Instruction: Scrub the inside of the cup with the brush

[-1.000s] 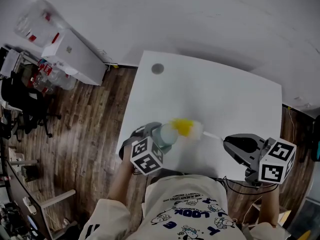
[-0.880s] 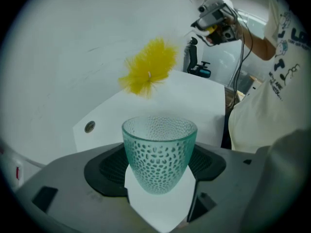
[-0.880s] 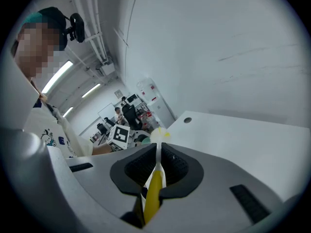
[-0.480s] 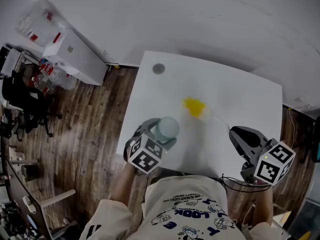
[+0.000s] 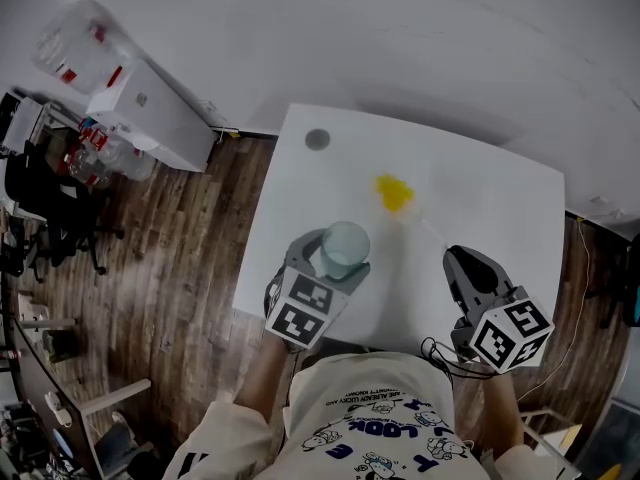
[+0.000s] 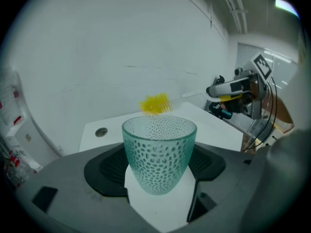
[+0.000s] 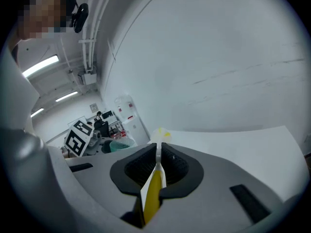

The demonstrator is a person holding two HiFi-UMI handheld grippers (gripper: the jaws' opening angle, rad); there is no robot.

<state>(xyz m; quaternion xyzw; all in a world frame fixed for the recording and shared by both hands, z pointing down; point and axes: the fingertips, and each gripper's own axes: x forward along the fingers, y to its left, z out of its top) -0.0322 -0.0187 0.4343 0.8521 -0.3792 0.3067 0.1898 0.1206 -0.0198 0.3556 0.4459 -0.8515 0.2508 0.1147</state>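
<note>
- Left gripper: fingers clamped on cup. Cup upright, mouth up, near left part of desk.
- Right gripper: fingers pinched on handle of brush. Yellow head over desk, farther and right of cup, apart from it.
- I judge scrubbing stroke finished or paused. Cannot tell if inside is clean.
- One second ago brush head was at cup mouth. Now I have it pulled out.

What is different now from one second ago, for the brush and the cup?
The yellow brush drew back from the mouth of the green cup toward the far side of the table; the cup turned more upright. The left claw stays shut on the cup, the right claw on the brush.
</note>
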